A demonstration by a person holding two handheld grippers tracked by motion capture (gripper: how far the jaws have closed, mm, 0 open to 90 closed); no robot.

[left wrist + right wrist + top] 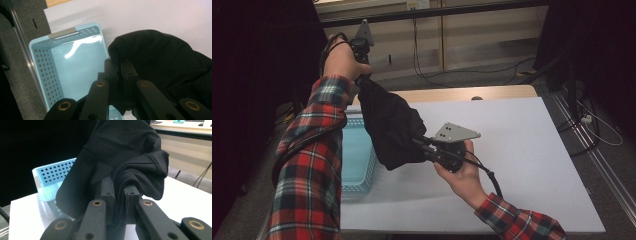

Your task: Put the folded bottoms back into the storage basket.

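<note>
A black cloth hangs bunched in the air over the white table, stretched between both grippers. My left gripper is raised high at the upper left and points down, shut on the cloth's top edge. In the left gripper view its jaws pinch a fold of the cloth above the blue basket. My right gripper is lower, near the table's middle, shut on the cloth's lower side. The right gripper view has the cloth clamped between the pads, with the basket behind it.
The light blue perforated basket stands on the table's left side, partly under the cloth, and looks empty inside. Cables lie on the floor beyond the table. A dark curtain stands at the left and right.
</note>
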